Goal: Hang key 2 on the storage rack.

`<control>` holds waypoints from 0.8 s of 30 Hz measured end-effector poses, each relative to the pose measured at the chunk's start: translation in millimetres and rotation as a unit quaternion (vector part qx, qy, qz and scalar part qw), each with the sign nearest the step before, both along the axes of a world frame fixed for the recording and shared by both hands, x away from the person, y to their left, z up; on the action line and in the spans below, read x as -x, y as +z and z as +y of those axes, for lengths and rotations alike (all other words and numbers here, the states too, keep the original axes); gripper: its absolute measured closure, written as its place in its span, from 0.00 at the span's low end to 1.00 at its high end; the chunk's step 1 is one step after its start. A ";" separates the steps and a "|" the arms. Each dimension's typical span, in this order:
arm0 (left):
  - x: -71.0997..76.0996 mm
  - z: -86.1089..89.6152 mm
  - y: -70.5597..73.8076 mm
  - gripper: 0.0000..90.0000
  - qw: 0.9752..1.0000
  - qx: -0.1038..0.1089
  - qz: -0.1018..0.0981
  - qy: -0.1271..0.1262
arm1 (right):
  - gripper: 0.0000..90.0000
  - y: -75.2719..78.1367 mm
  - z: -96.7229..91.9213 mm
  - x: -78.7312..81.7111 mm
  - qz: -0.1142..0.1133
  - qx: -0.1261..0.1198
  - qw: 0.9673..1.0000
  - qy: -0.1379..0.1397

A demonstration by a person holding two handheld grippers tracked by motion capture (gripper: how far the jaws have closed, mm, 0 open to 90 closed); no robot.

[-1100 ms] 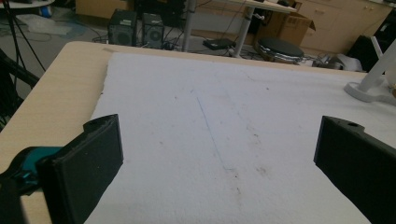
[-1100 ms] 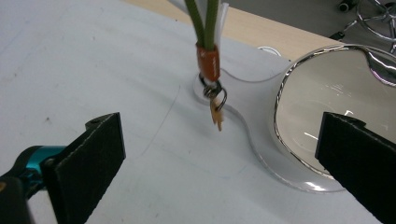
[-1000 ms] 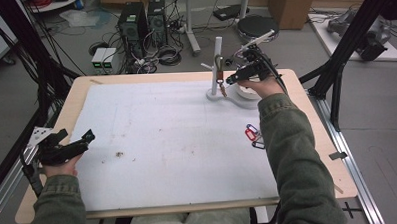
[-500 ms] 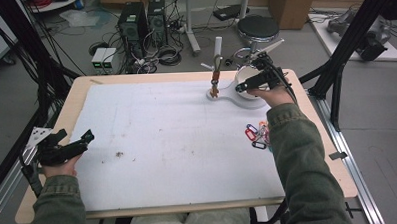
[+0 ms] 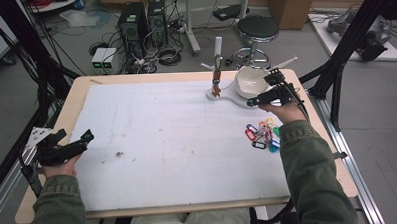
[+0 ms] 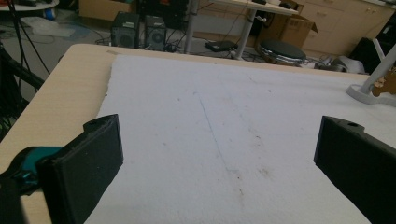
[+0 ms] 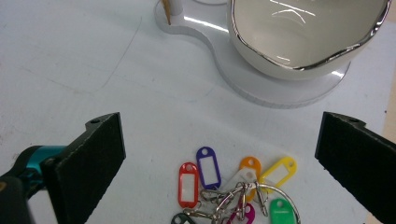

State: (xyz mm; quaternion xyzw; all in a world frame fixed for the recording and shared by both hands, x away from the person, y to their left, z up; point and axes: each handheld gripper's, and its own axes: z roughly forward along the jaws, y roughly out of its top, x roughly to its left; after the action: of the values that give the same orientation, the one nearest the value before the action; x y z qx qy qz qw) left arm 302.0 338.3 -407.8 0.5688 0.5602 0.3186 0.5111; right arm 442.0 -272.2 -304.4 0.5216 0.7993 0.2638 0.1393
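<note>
Several coloured key tags (image 7: pixel 219 184) on one metal ring (image 7: pixel 261 196) lie loose on the white mat (image 5: pixel 177 142), at the worktop's right side, just short of the white bowl stand (image 7: pixel 271 88). Judged light and floppy: the plastic tags are likely to splay and slide, so the ring or the bunched chain links look the surest hold. Right tongs (image 5: pixel 268 92) hover above the bunch, jaws wide apart and holding nothing. Left tongs (image 5: pixel 70 146) rest well apart at the worktop's left edge, likewise wide open and empty. Bowl (image 7: pixel 308 32) looks fragile; keep clear.
</note>
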 end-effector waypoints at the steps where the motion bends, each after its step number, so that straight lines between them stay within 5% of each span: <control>1: 0.0 -0.1 -0.1 0.02 1.000 0.000 0.000 0.000 | 0.01 -1.9 -1.0 0.8 0.001 0.000 1.000 -0.001; 24: 0.7 -1.0 0.3 0.02 1.000 0.000 0.001 -0.001 | 0.01 -44.9 -21.3 18.6 0.018 -0.009 1.000 -0.011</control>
State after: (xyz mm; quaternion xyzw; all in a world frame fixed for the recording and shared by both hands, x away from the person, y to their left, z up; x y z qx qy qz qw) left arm 301.3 337.4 -407.5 0.5695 0.5599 0.3177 0.5111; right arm 423.4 -293.4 -349.4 0.5367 0.7932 0.2603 0.1230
